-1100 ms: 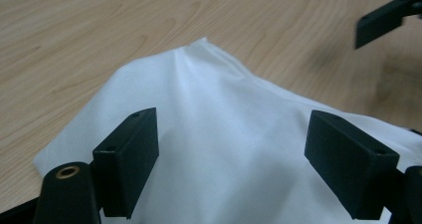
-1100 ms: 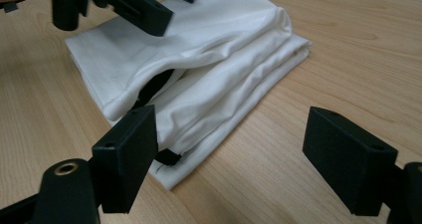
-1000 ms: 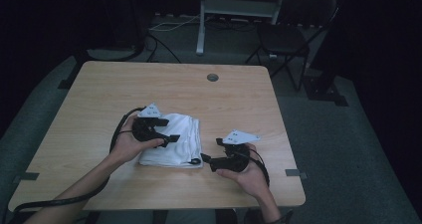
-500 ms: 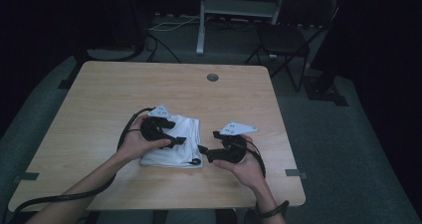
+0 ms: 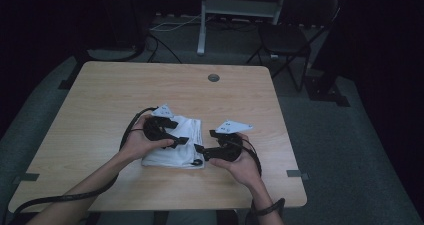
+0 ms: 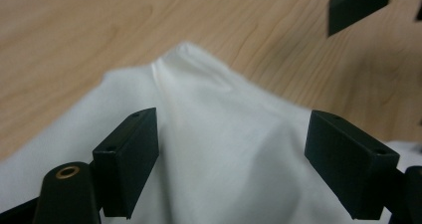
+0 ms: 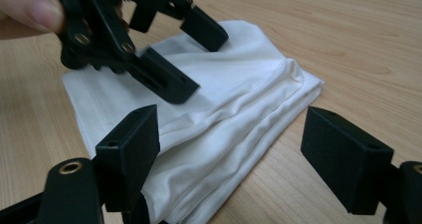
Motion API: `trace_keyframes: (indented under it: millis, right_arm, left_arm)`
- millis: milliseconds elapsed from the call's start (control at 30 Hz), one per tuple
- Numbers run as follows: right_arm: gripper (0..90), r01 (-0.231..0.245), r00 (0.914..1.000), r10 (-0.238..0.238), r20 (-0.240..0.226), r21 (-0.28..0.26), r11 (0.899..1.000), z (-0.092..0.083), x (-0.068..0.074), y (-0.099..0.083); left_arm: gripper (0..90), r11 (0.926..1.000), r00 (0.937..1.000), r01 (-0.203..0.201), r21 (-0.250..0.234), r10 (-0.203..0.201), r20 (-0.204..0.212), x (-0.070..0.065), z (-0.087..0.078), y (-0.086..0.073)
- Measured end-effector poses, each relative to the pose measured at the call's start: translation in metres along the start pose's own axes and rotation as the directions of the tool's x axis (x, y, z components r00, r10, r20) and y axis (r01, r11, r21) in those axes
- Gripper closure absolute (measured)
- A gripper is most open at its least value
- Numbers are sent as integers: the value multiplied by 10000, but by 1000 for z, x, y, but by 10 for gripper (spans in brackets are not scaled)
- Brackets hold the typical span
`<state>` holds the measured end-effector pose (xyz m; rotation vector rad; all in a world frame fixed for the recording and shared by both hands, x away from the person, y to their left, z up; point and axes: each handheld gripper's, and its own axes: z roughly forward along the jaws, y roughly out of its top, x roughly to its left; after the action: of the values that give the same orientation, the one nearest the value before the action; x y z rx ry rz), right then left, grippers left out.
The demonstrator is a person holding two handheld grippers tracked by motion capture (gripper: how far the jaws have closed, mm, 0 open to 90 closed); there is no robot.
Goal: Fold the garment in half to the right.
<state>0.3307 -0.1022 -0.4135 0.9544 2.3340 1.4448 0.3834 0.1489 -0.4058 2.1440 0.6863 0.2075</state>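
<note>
White folded cloth [image 7: 209,114] looks soft and limp; both the left hand-held gripper [image 6: 231,167] and right hand-held gripper [image 7: 229,159] gape empty; pinch the stacked edge between the right jaws.

High view: fixed above the person's side, looking forward and down over the whole wooden table [image 5: 100,100], far enough to take in floor and a chair [image 5: 287,40] beyond. Left gripper view: rides low, very near, looking along its jaws onto the folded white cloth [image 6: 219,149]. Right gripper view: equally low, facing that cloth [image 7: 224,109] and the left gripper [image 7: 164,50]; all three views share the cloth [image 5: 175,145].
</note>
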Motion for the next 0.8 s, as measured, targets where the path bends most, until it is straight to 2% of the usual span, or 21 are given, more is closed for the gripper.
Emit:
trace_keyframes:
  millis: [100,133,300,367,500,633,800]
  right_arm:
    - [225,3,10000,-3,7,-50,10000,-3,0,1]
    - [227,37,10000,-37,20,-52,10000,-3,1,2]
    - [256,173,9995,-172,-263,69,9998,-2,8,0]
    - [257,265,9989,-258,-388,184,9995,1,11,-1]
    - [273,294,9978,-276,-598,291,9991,4,14,-1]
    - [317,335,9953,-286,-928,518,9981,7,19,-2]
    - [501,379,9892,-254,-1441,844,9957,14,26,-7]
  left_arm:
    - [211,9985,9999,-13,-540,7,-104,1,-6,6]
    - [211,9986,9999,84,-521,-88,-73,3,-7,7]
    - [211,9980,9980,625,108,-625,-8,15,3,0]
    - [211,9976,9981,623,306,-623,1,17,8,-2]
    - [212,9949,9961,871,511,-876,71,20,16,-6]
    - [212,9948,9968,787,649,-796,115,20,18,-7]
    - [211,9960,9969,770,456,-777,128,18,13,-4]
